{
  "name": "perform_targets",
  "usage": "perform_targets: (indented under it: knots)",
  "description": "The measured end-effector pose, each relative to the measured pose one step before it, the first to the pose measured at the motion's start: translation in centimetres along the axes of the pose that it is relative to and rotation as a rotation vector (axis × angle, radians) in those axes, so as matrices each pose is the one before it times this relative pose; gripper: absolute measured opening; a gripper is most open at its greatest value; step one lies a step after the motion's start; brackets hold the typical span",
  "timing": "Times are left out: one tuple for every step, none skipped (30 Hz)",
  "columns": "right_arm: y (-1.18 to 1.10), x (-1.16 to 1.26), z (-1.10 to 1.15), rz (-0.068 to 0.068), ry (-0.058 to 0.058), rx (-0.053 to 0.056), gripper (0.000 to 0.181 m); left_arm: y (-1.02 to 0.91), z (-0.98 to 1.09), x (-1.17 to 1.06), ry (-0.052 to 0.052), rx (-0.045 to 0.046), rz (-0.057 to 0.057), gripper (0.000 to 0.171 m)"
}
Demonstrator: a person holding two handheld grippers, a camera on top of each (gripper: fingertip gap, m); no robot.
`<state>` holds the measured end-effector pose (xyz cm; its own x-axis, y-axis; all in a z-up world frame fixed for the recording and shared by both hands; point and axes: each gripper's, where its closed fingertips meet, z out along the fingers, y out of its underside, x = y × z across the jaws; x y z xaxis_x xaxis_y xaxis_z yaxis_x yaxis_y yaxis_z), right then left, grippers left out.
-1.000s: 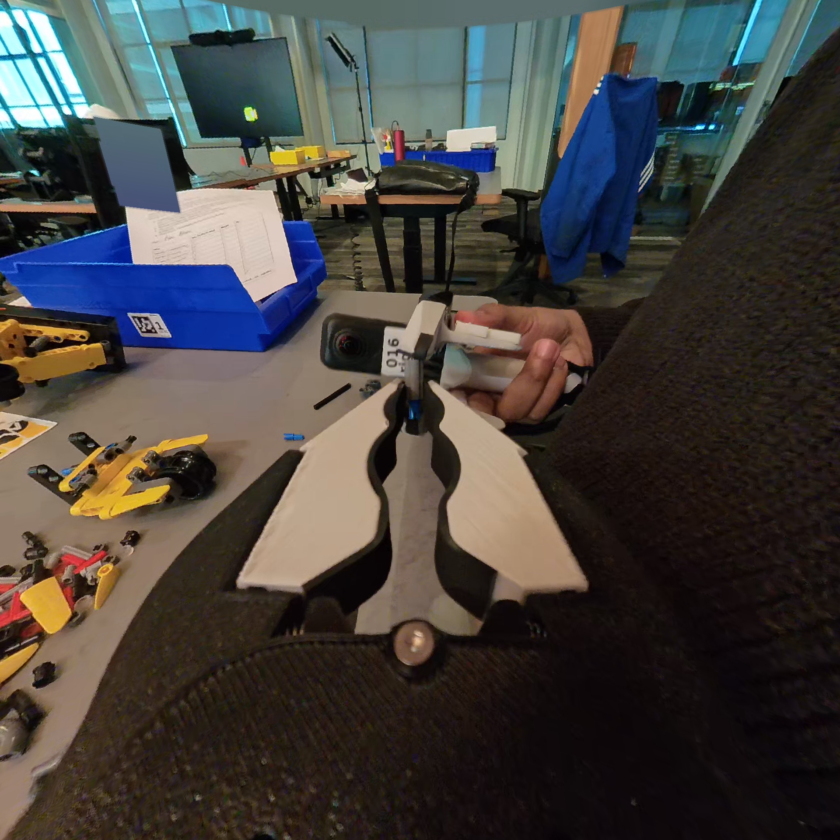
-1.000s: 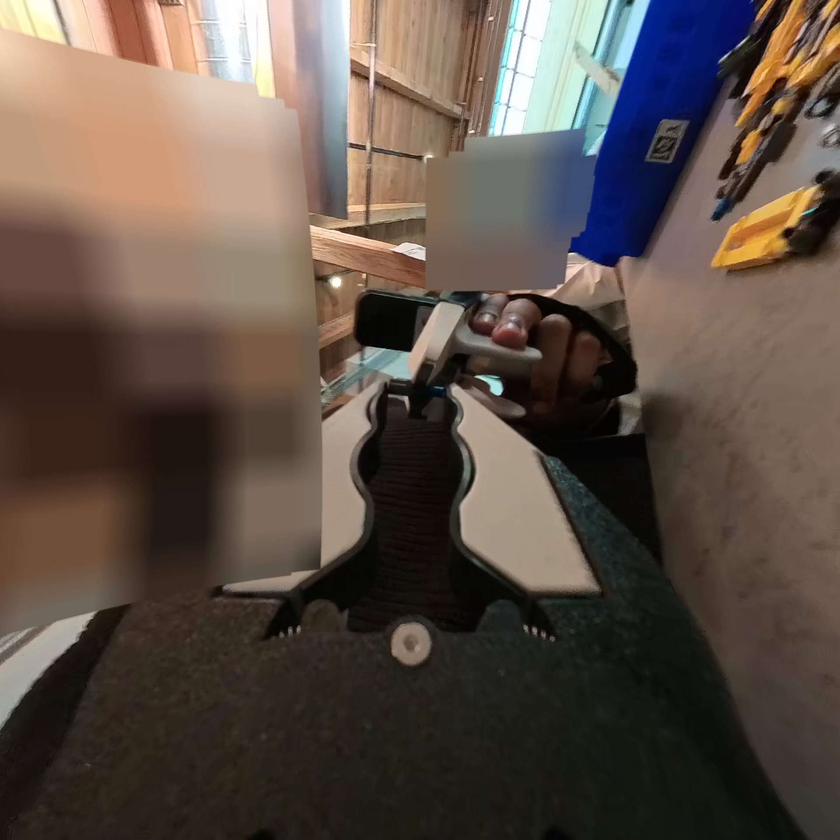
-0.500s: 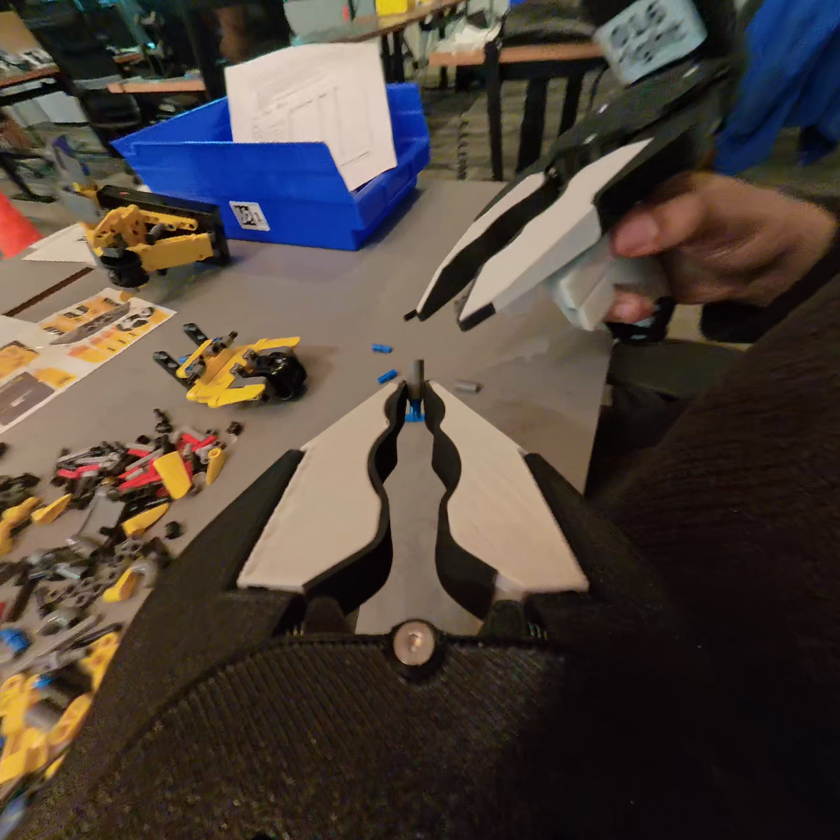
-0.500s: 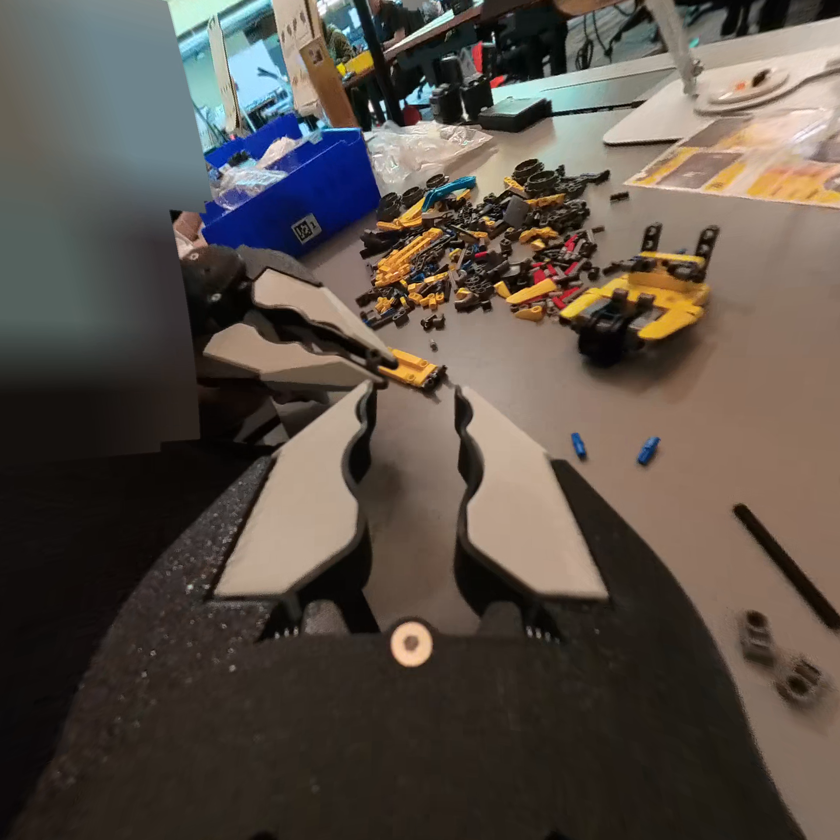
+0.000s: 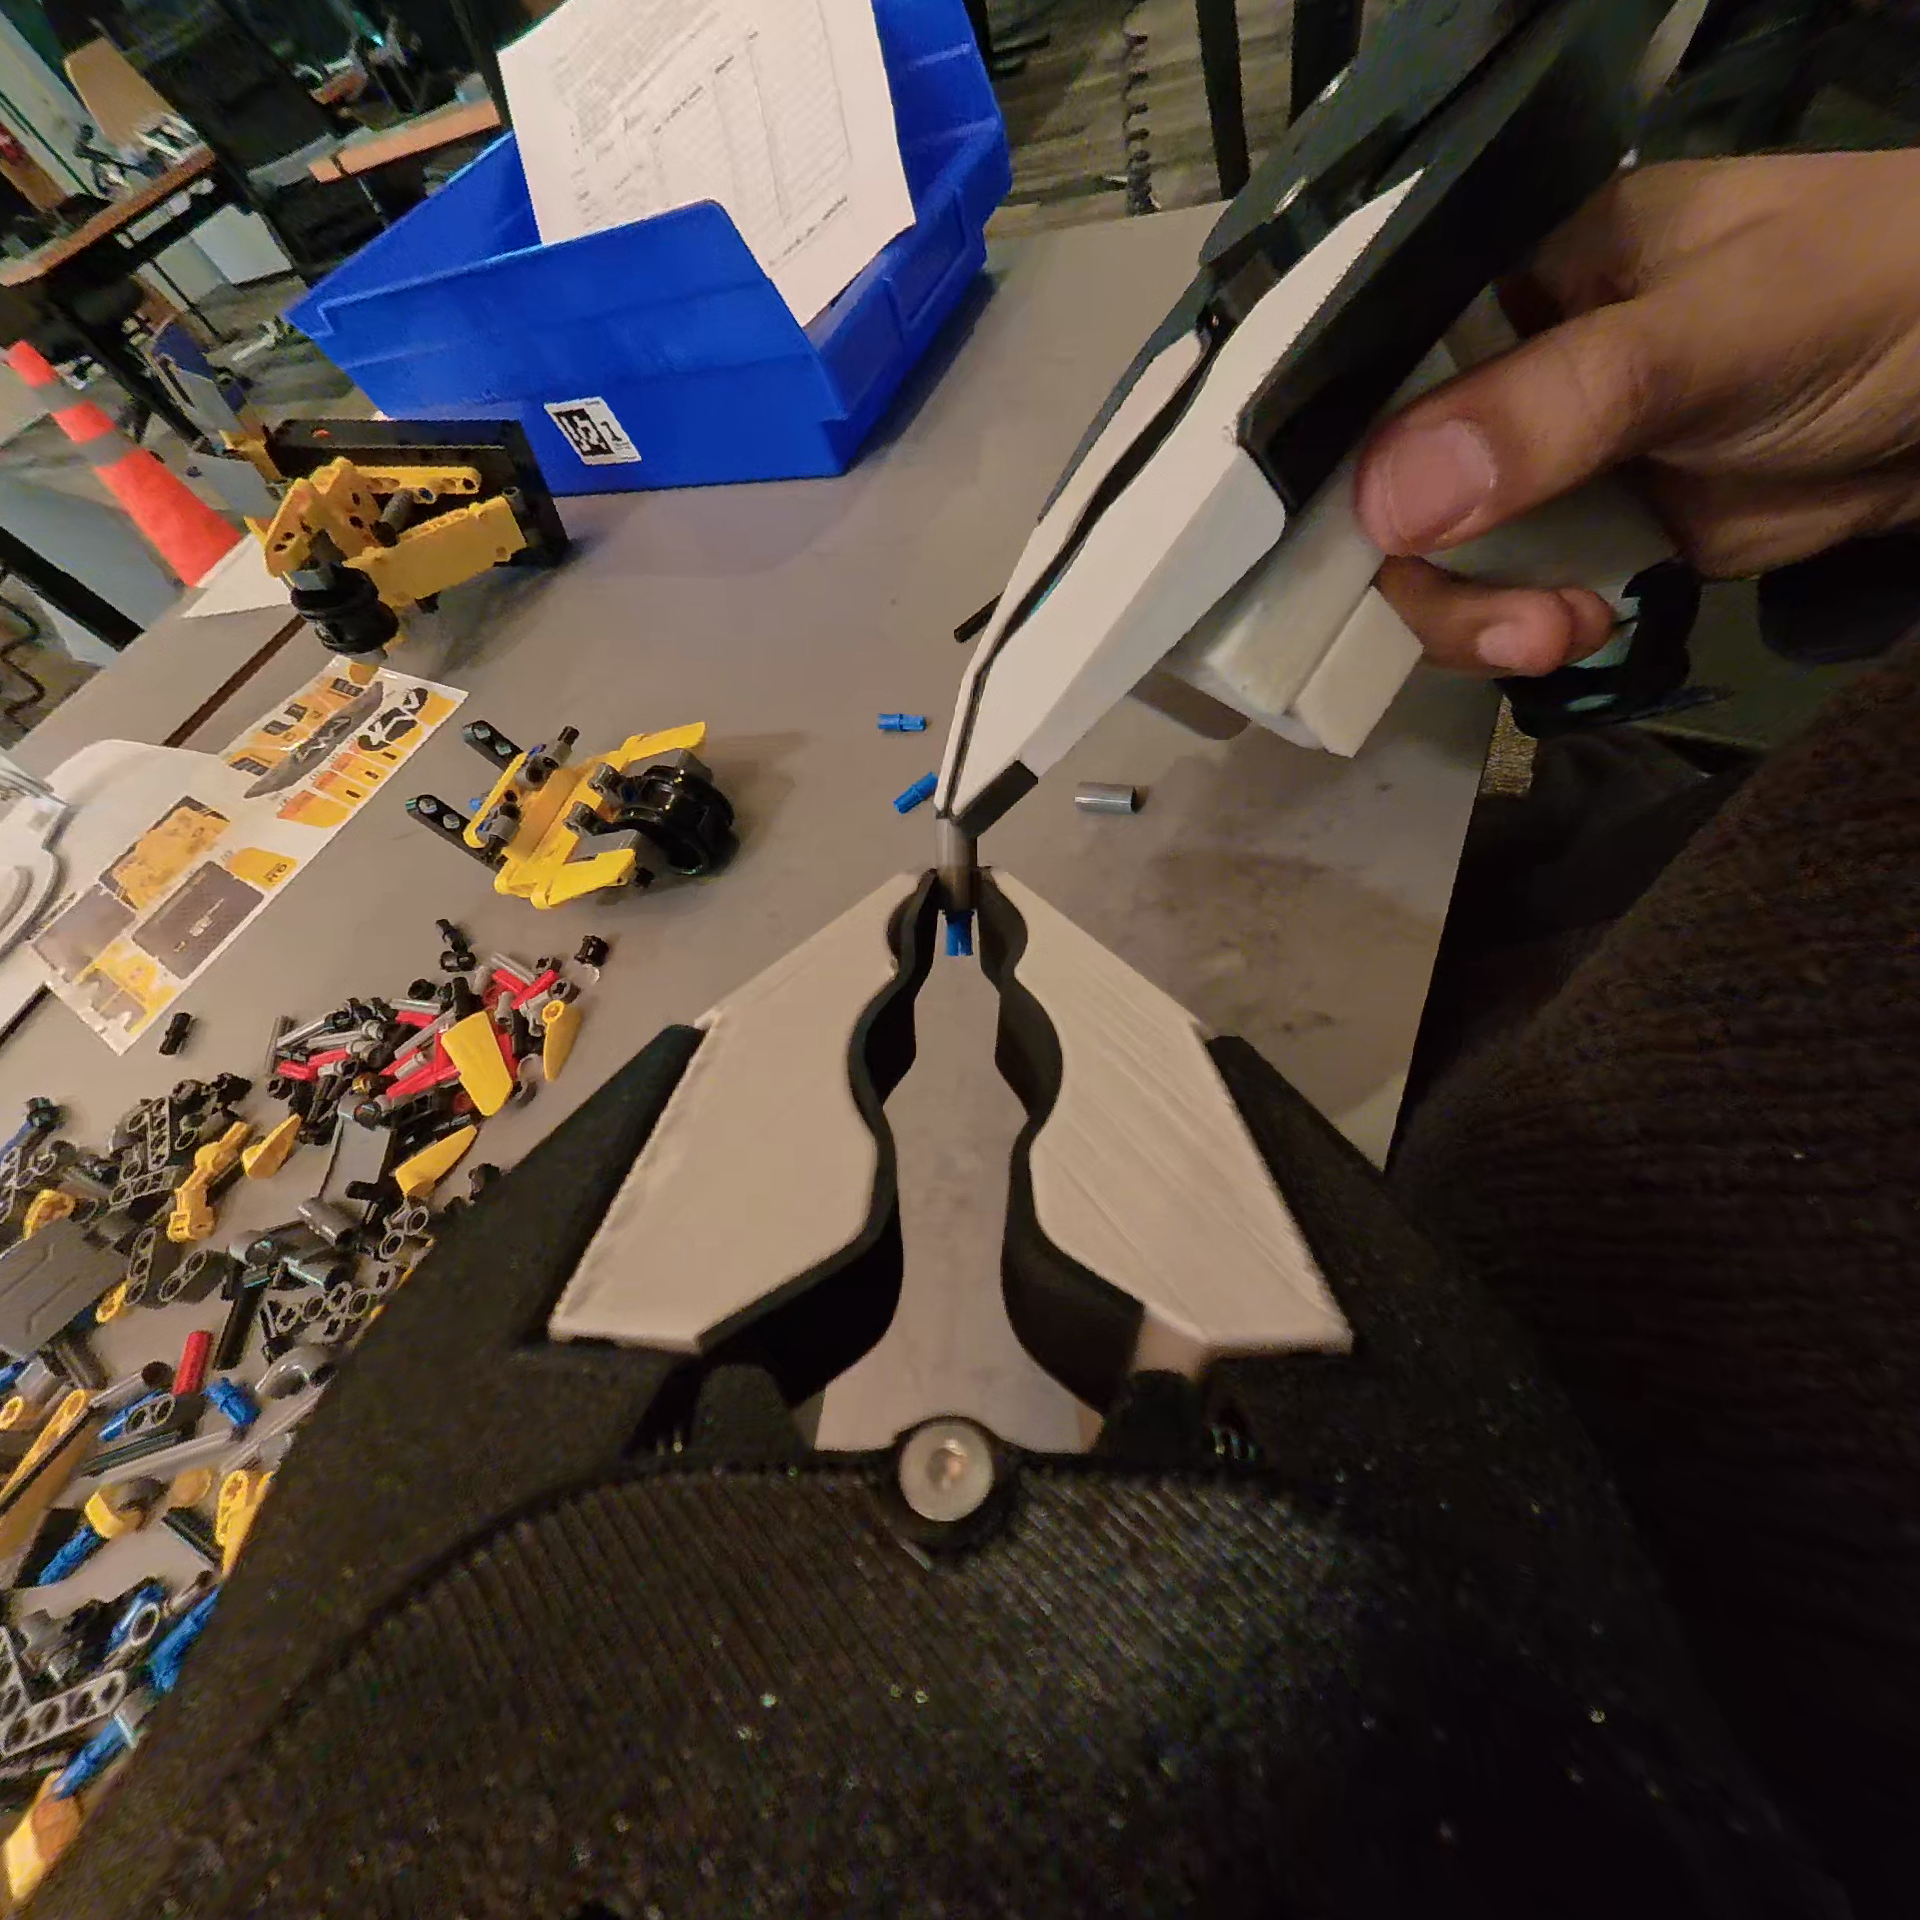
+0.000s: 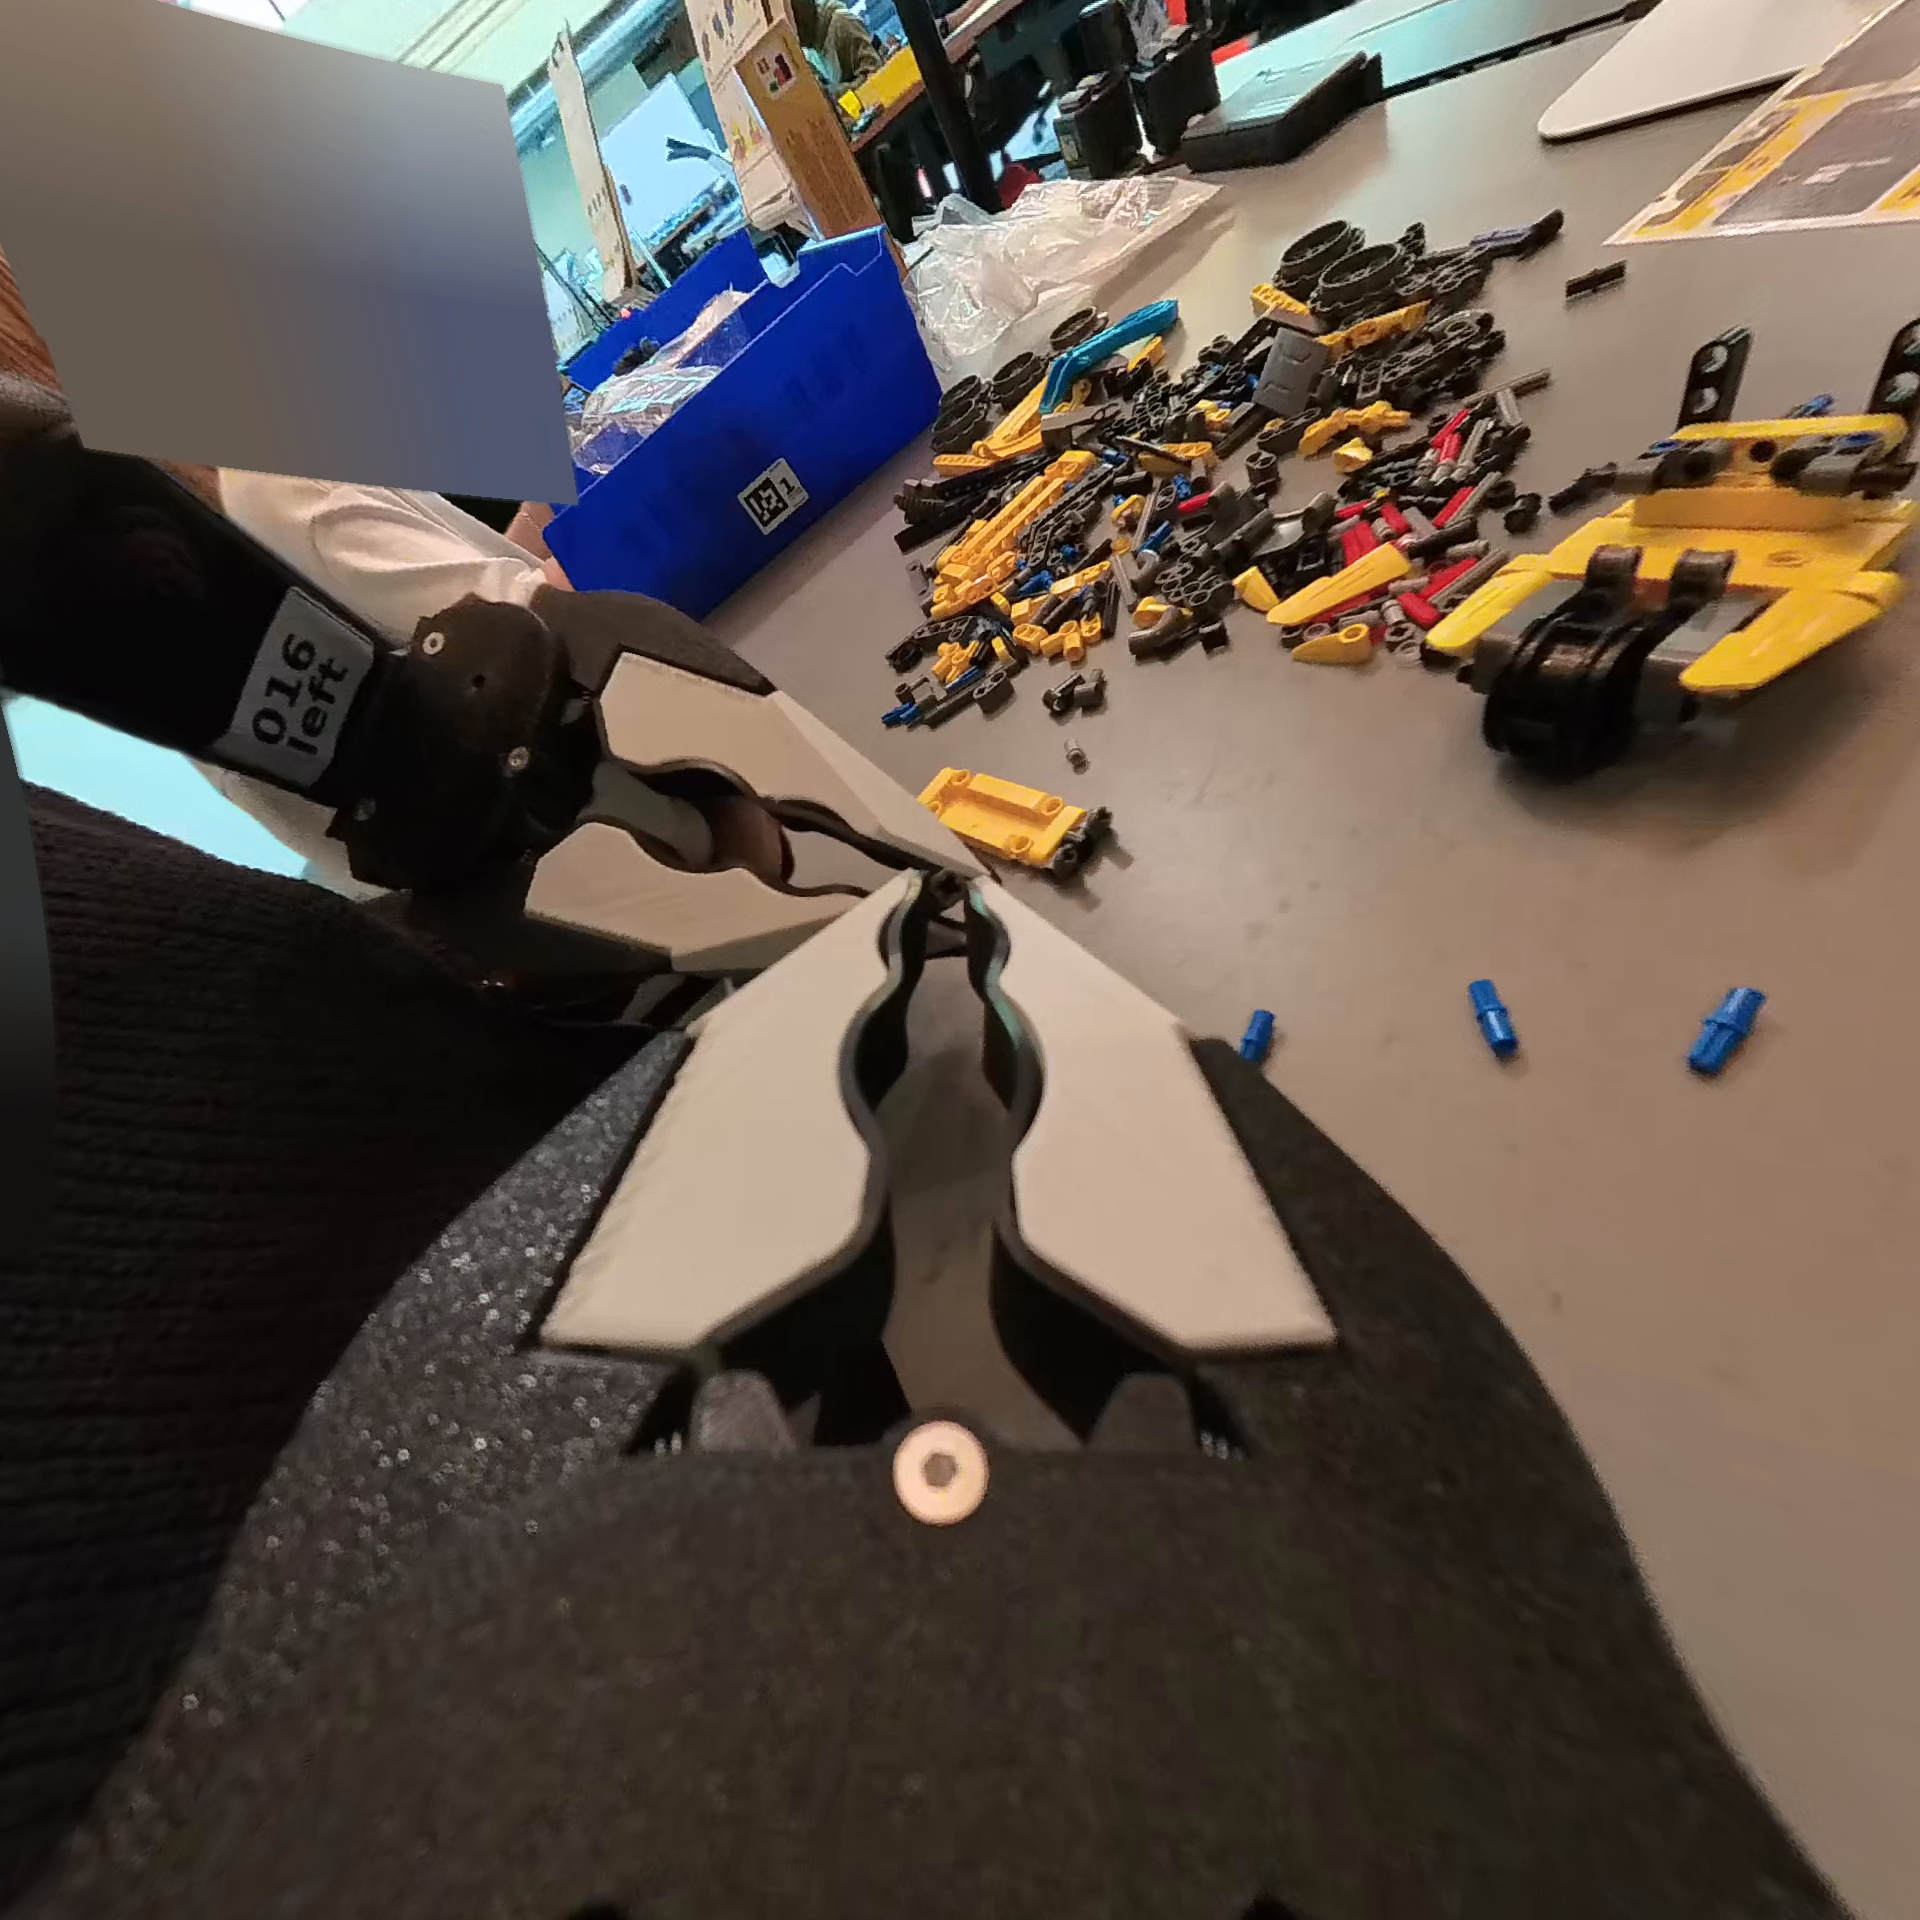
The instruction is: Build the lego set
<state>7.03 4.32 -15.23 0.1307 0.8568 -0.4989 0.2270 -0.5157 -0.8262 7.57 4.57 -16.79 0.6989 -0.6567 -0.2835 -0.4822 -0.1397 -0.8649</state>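
My left gripper (image 5: 954, 902) is shut on a small blue pin (image 5: 958, 932) with a short grey sleeve (image 5: 953, 860) on its far end, held just above the grey table (image 5: 1247, 935). My right gripper (image 6: 940, 891) comes in from the upper right in the left wrist view (image 5: 971, 805). Its tips are closed on the top of the grey sleeve. In the right wrist view the left gripper (image 6: 951, 871) reaches in from the left and meets my right fingertips tip to tip. The small piece between them is mostly hidden there.
A yellow and black part-built model (image 5: 592, 816) and a pile of loose parts (image 5: 343, 1122) lie to the left. Loose blue pins (image 5: 900, 722) and a grey sleeve (image 5: 1107, 798) lie near the tips. A blue bin (image 5: 644, 312) holding a paper sheet stands behind. A flat yellow piece (image 6: 1003, 816) lies close by. Less than 4 cm separates the two grippers' tips.
Both grippers swung down toward the table. The right gripper pulled away and opened half a second ago, then came back and closed on the sleeve held by the left.
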Motion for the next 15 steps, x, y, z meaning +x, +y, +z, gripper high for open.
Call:
perform_targets:
  knots:
    - [0.021,-0.008,0.005,0.0074,-0.0086,-0.0001,0.005,0.003,0.011,0.018,-0.0006,-0.00144,0.0044,0.004]
    - [0.040,-0.034,-0.010,0.0041,-0.0110,-0.0006,0.005,0.021,0.001,0.030,0.0022,-0.00123,0.0015,0.004]
    - [0.015,-0.058,-0.014,-0.0011,-0.0114,0.0003,0.005,-0.019,-0.003,0.109,0.0101,0.00322,-0.0064,0.004]
    - [0.019,-0.122,-0.020,-0.0037,-0.0143,-0.0007,0.005,-0.116,-0.025,0.281,0.0265,0.01140,-0.0191,0.010]
    - [-0.043,-0.161,-0.062,-0.0096,-0.0162,0.0021,0.005,-0.204,-0.015,0.377,0.0403,0.01695,-0.0407,0.020]
    - [-0.136,-0.159,-0.122,-0.0153,-0.0137,0.0079,0.005,-0.186,0.013,0.353,0.0476,0.01495,-0.0602,0.028]
    - [-0.162,-0.184,-0.151,-0.0201,-0.0146,0.0087,0.005,-0.232,-0.028,0.390,0.0578,0.01493,-0.0742,0.035]
    - [-0.138,-0.192,-0.174,-0.0220,-0.0134,0.0066,0.005,-0.342,-0.079,0.383,0.0636,0.02043,-0.0817,0.039]
    - [-0.227,-0.186,-0.186,-0.0246,-0.0102,0.0122,0.005,-0.460,-0.167,0.459,0.0720,0.02815,-0.0812,0.041]
    - [-0.337,-0.391,-0.203,-0.0295,-0.0203,0.0199,0.005,-0.538,-0.228,0.548,0.0786,0.03468,-0.0783,0.041]
    - [-0.348,-0.534,-0.178,-0.0285,-0.0271,0.0207,0.005,-0.564,-0.276,0.608,0.0819,0.03914,-0.0761,0.040]
    - [-0.343,-0.515,-0.134,-0.0276,-0.0237,0.0192,0.005,-0.592,-0.318,0.570,0.0786,0.04332,-0.0729,0.037]
    - [-0.312,-0.544,-0.109,-0.0320,-0.0234,0.0184,0.005,-0.572,-0.326,0.484,0.0691,0.04435,-0.0673,0.031]
    - [-0.284,-0.561,-0.074,-0.0339,-0.0236,0.0179,0.005,-0.540,-0.289,0.369,0.0565,0.04302,-0.0576,0.025]
    - [-0.250,-0.416,-0.048,-0.0281,-0.0156,0.0151,0.005,-0.388,-0.248,0.193,0.0375,0.03393,-0.0435,0.019]
